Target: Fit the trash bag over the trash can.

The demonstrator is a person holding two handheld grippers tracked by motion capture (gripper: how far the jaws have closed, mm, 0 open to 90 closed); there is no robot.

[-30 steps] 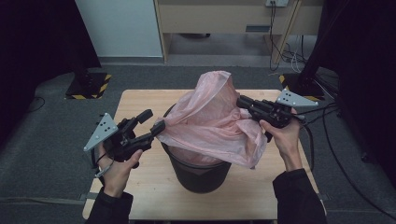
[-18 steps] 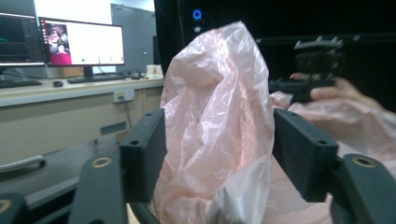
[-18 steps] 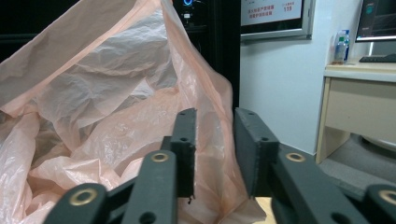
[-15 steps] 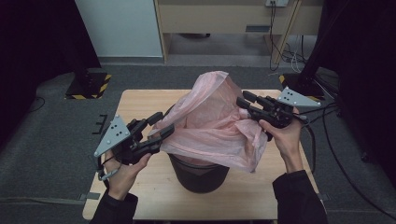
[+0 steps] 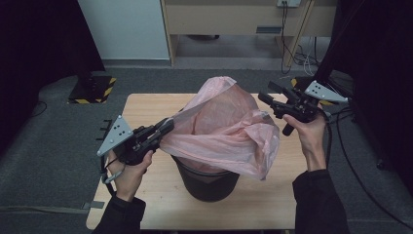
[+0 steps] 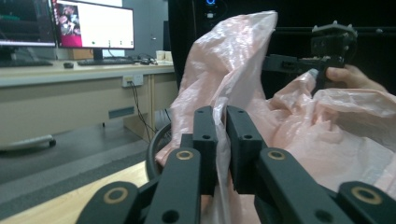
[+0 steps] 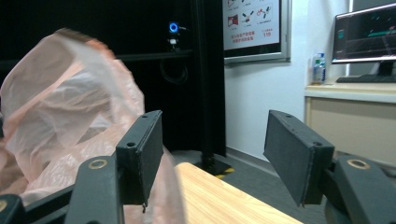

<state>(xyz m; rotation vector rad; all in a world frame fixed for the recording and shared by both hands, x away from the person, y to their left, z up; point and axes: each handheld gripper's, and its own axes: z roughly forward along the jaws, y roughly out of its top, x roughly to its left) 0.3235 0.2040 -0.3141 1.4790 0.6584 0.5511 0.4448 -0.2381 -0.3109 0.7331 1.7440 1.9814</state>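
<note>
The thin, limp pink plastic bag [image 5: 229, 131] suits edge grips; left gripper [image 5: 165, 127] has just pinched its rim; right gripper [image 5: 267, 95] has just opened, empty

A wall poster [image 7: 252, 23] bears the number "119".

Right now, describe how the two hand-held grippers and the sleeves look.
Both the left gripper and the right gripper are black, with two flat rectangular jaws on bolted linkages, a grey three-cornered plate dotted with holes, and a dark trailing cable. The person wears dark long sleeves.
</note>
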